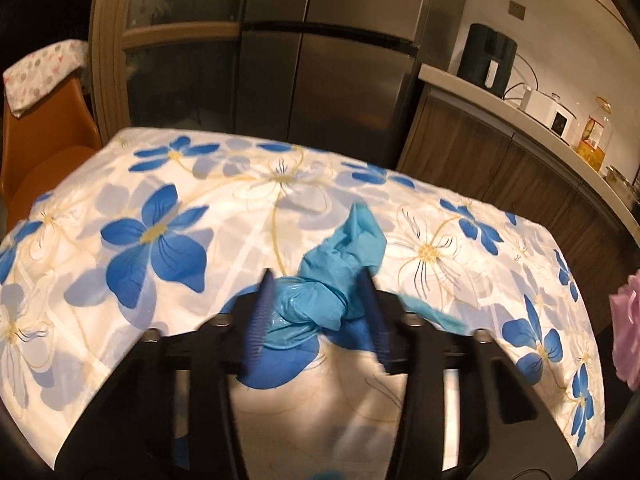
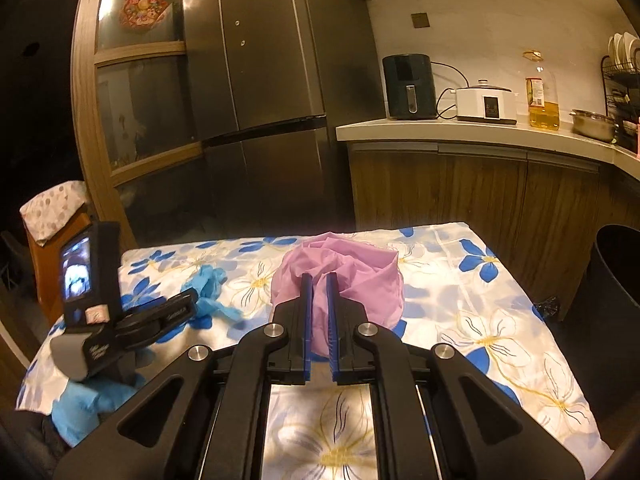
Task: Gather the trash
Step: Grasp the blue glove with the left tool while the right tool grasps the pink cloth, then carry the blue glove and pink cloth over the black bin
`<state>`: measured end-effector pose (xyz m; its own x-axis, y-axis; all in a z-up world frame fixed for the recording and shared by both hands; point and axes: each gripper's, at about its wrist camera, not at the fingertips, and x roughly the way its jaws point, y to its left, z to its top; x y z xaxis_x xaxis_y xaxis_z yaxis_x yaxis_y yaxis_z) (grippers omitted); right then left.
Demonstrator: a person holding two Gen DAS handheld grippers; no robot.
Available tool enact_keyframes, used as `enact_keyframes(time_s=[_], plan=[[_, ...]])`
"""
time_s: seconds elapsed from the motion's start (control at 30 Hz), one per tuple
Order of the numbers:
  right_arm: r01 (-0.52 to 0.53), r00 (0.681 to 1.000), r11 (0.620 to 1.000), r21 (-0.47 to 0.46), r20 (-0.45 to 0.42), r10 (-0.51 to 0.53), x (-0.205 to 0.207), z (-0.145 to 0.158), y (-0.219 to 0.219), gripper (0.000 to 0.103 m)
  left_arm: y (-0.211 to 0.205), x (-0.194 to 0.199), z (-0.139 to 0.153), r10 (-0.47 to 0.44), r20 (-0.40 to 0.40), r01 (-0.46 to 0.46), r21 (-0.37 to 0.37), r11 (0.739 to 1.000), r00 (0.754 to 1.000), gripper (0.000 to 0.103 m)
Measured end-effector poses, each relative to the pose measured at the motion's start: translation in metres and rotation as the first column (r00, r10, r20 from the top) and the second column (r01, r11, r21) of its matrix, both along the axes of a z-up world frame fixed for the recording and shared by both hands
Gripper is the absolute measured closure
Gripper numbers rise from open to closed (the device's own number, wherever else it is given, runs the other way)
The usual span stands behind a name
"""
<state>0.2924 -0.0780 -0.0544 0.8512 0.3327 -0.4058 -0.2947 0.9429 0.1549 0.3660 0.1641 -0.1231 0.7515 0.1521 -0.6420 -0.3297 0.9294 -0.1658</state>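
A crumpled blue glove (image 1: 336, 276) lies on the flowered tablecloth (image 1: 160, 184). My left gripper (image 1: 318, 280) straddles it, its blue fingers wide apart on either side, open. In the right wrist view the same glove (image 2: 210, 286) lies at the tip of the left gripper (image 2: 188, 300). My right gripper (image 2: 319, 280) is shut on a pink plastic bag (image 2: 360, 276) that stands open on the table. The bag's edge shows at the right of the left wrist view (image 1: 626, 328).
A black bin (image 2: 616, 276) stands on the floor to the right of the table. An orange chair (image 1: 44, 140) with a dotted cloth is at the far left. A fridge (image 2: 264, 92) and a counter (image 2: 480, 132) with appliances lie behind.
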Motion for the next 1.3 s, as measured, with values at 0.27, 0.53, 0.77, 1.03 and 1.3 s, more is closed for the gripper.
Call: enact_keyframes(time_s=[0.27,0.53,0.77,1.03,1.3], plan=[[-0.036,0.999,0.999,-0.004,-0.016,0.036,-0.020,0.000,-0.015,0.095,-0.005,-0.024,0.011,-0.040,0.037,0.041,-0.042,0.998,0.999,0.100],[-0.041,0.999,0.999,0.015,0.008,0.041,-0.040,0.011,-0.037,0.095,-0.049,-0.088,0.057,-0.085,0.157,0.081,0.032,0.996,0.984,0.100],[-0.014,0.999,0.999,0.035,0.041,0.013,-0.063,0.023,-0.062,0.095,-0.094,-0.113,0.078,-0.151,0.175,0.139,0.080,0.987,0.973,0.100],[0.065,0.996,0.996,0.057,0.060,-0.068,-0.081,0.029,-0.108,0.096,-0.162,-0.117,0.091,-0.272,0.195,0.253,0.116,0.960,0.943,0.100],[0.170,0.981,0.983,0.064,0.086,-0.175,-0.085,0.036,-0.162,0.096,-0.230,-0.107,0.096,-0.377,0.201,0.357,0.131,0.925,0.904,0.100]])
